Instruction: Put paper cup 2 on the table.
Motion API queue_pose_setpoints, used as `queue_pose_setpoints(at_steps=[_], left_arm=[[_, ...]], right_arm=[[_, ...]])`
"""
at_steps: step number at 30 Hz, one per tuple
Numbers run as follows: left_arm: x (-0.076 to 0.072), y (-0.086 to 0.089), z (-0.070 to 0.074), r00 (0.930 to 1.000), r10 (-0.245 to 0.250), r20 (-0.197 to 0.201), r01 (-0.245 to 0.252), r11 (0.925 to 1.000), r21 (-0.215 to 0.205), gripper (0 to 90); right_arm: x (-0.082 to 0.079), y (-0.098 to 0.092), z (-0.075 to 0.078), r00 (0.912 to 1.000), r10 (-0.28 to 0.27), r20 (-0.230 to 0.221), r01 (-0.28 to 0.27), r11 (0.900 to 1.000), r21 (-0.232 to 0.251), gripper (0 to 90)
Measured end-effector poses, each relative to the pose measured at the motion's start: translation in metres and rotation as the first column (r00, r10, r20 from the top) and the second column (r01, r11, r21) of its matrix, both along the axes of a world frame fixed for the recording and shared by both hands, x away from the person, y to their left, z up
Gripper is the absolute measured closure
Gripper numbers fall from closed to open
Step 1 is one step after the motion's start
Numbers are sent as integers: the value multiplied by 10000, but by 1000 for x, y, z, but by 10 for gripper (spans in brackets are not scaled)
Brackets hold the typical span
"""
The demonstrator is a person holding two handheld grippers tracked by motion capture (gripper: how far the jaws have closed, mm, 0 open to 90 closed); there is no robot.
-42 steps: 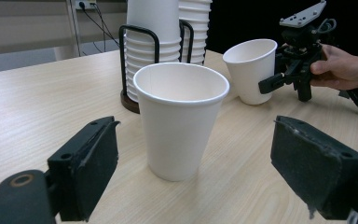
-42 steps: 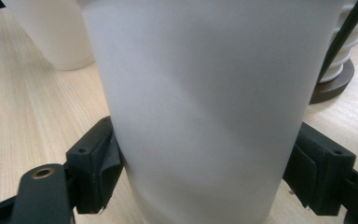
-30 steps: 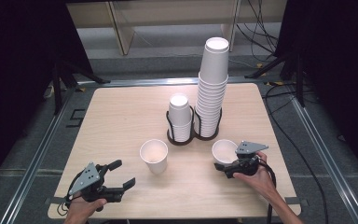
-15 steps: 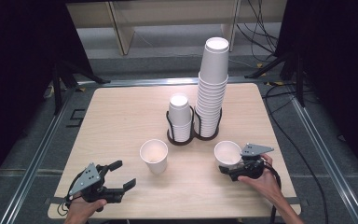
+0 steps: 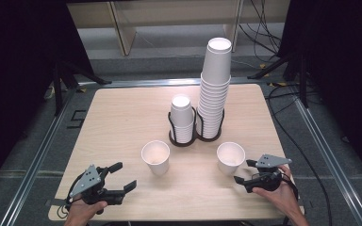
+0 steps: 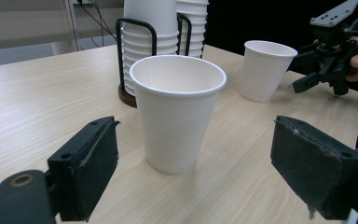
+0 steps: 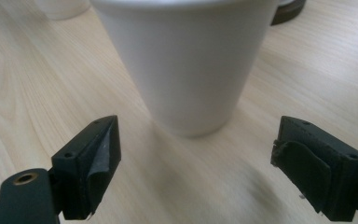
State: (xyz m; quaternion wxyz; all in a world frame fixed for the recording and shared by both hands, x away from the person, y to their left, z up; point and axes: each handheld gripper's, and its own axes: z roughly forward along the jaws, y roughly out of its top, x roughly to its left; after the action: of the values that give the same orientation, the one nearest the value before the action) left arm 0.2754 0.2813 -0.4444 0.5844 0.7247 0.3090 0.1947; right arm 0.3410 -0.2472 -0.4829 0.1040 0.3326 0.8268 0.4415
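Two white paper cups stand upright on the wooden table [image 5: 122, 117]. The left cup [image 5: 155, 157] [image 6: 177, 112] is a short way ahead of my left gripper [image 5: 126, 175] [image 6: 193, 158], whose jaws are open and apart from it. The right cup [image 5: 230, 158] [image 7: 186, 60] [image 6: 265, 70] stands just beyond my right gripper [image 5: 242, 171] [image 7: 196, 163]. Its jaws are also open, with a gap of bare table before the cup. In the left gripper view the right gripper [image 6: 328, 70] sits beside that cup, held by a hand.
A black wire rack [image 5: 172, 127] at the table's centre holds a short stack of cups [image 5: 181, 117] and a tall stack [image 5: 214, 89]. Metal rails border the table. Cables lie on the floor [image 5: 268, 42] behind.
My right gripper has drawn back from the right cup toward the table's near right edge, leaving the cup standing free. The left gripper and left cup have kept still.
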Motion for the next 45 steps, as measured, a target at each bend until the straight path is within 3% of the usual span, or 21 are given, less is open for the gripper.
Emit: queue_pose_setpoints(at_steps=[5,6,7,10,11,12,14,16,17,19,20,22,25,27,30,34,36,38,41,43,45], left_arm=[[-1,1,-1,10000,58,12,-58,10000,-42,148],[-1,0,-3,10000,22,69,-21,9998,-200,148],[-2,0,-3,10000,52,42,-52,9998,-205,148],[-4,2,-4,9999,100,-6,-100,9999,-124,148],[-6,3,-3,9999,141,-8,-141,9998,147,148],[-7,4,-4,9998,175,-36,-174,9998,126,148],[-8,5,-4,9998,210,-12,-210,9996,201,148],[-9,6,-7,9998,156,89,-157,9998,111,148],[-11,7,-7,9997,213,76,-215,9993,314,148],[-12,7,-10,9997,214,106,-216,9994,265,148],[-14,9,-10,9997,262,-27,-260,9985,487,148],[-16,9,-14,9996,267,-119,-263,9992,296,148],[-18,11,-16,9990,435,43,-437,9953,870,149],[-20,13,-17,9987,493,104,-503,9896,1348,149],[-21,13,-19,9984,573,12,-572,9930,1031,149],[-22,12,-20,9982,552,-216,-519,9900,1310,149],[-20,11,-20,9991,414,-39,-407,9921,1185,149],[-20,11,-20,9991,433,-29,-428,9935,1051,149],[-20,12,-19,9990,442,-7,-438,9935,1048,149],[-20,12,-19,9990,438,29,-438,9938,1023,149],[-20,12,-18,9990,457,20,-456,9939,1000,148]], right_arm=[[-9,-10,3,9979,-515,386,517,9987,-45,153],[-13,-8,3,9963,-857,82,855,9960,262,153],[-12,-12,3,9984,-521,232,517,9985,189,154],[-19,-14,4,9919,-1081,665,1095,9938,-179,157],[-20,-14,4,9924,-1120,507,1124,9936,-68,157],[-21,-15,4,9914,-1138,645,1144,9934,-68,157],[-26,-16,5,9897,-1374,392,1374,9905,31,160],[-28,-18,5,9887,-1361,625,1359,9907,77,159],[-29,-20,5,9881,-1344,743,1347,9909,17,159],[-33,-19,6,9875,-1425,680,1422,9898,92,163],[-35,-19,6,9888,-1411,493,1406,9900,153,165],[-39,-19,7,9882,-1461,464,1465,9892,-45,166],[-44,-20,8,9833,-1660,740,1682,9854,-249,171],[-47,-20,8,9844,-1675,538,1691,9853,-250,173],[-54,-22,8,9780,-1986,641,2020,9780,-514,180],[-61,-25,9,9766,-2013,756,2059,9768,-594,180],[-63,-26,8,9755,-2048,805,2094,9764,-534,180],[-67,-25,8,9719,-2300,493,2321,9717,-436,178],[-64,-26,7,9748,-2055,864,2120,9745,-739,178],[-66,-24,7,9752,-2175,405,2196,9738,-596,179],[-64,-27,6,9755,-2081,716,2122,9757,-551,179]])
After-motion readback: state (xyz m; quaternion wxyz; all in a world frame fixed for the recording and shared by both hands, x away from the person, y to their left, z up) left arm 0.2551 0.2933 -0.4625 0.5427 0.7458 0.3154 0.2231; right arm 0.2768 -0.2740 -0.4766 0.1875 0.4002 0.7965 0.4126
